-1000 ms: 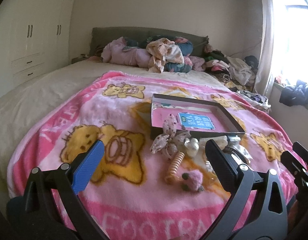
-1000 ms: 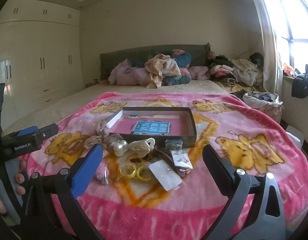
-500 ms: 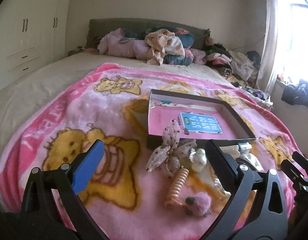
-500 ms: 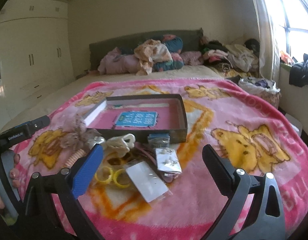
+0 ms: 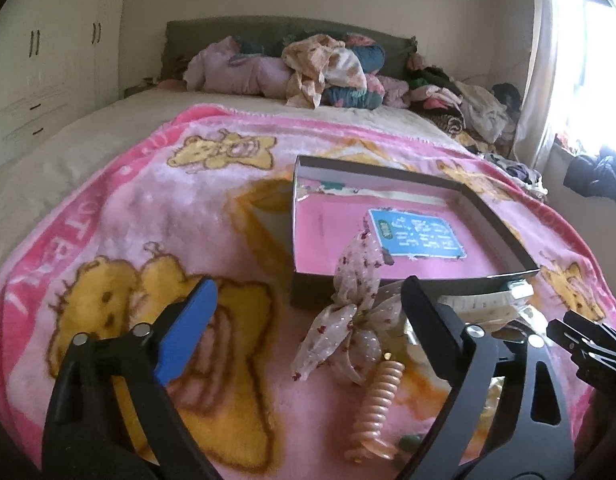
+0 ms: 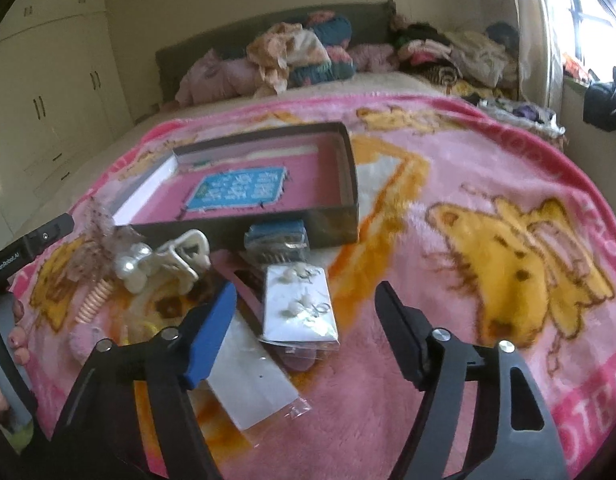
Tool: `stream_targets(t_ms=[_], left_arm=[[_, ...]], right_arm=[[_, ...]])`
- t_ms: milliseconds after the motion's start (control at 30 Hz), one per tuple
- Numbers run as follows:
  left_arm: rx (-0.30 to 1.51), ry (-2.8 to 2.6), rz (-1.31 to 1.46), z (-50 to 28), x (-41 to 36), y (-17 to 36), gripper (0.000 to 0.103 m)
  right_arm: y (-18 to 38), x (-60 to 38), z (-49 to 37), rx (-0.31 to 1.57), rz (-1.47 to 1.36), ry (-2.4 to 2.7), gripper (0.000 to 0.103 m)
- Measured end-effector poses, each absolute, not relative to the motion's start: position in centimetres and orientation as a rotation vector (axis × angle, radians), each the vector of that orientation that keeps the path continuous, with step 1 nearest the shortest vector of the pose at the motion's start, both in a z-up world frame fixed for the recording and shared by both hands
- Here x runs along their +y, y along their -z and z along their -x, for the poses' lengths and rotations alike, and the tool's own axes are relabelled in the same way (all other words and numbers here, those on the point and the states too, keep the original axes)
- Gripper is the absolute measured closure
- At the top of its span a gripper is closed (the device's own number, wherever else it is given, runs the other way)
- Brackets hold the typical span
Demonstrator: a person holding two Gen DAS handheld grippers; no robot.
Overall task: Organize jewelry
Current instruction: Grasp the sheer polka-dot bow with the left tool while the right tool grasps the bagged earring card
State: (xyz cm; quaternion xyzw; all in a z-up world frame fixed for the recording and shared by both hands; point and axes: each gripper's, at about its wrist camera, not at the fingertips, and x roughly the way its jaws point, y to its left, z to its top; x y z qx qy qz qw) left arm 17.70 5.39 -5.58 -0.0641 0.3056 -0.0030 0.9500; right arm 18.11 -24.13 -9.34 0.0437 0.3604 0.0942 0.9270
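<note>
An open dark box (image 5: 308, 290) with a pink lining and a blue card (image 5: 415, 236) lies on the pink bear blanket. In front of it sits a pile of accessories. My left gripper (image 5: 308, 324) hovers over a floral fabric bow (image 5: 347, 312) and a peach spiral clip (image 5: 377, 400); its jaws are closing and touch nothing. My right gripper (image 6: 308, 332) hangs above a bagged earring card (image 6: 300, 304) that shows between its fingers. Those jaws are closing too, with the pads clear of it. The box (image 6: 331, 228) lies beyond it.
A white claw clip (image 6: 184, 256), a pearl bow (image 6: 134, 270), a blue packet (image 6: 276, 240), a white card bag (image 6: 248, 384) and a pink pompom (image 6: 84, 340) crowd the pile. Clothes (image 5: 323, 68) heap at the headboard. Wardrobes (image 5: 48, 60) line the left wall.
Both grippers have come forward and lower toward the pile, which now looks larger. Their fingers stand closer together than before, the right pair more so.
</note>
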Motion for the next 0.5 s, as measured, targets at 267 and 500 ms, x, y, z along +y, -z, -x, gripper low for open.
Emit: stream_targets(t_ms=[267,500], left_arm=[[0.687,0.057,0.148,-19.4,5.4,7.4,0.037],[0.714,0.119,0.139,-20.1,4.3,8.2,0.075]], right_arm=[[11.2,-24.6,-19.3,0.823,-0.171,-0.266,0.046],[11.1,-24.9,-18.7,0.814,-0.154,-0.284,0.064]])
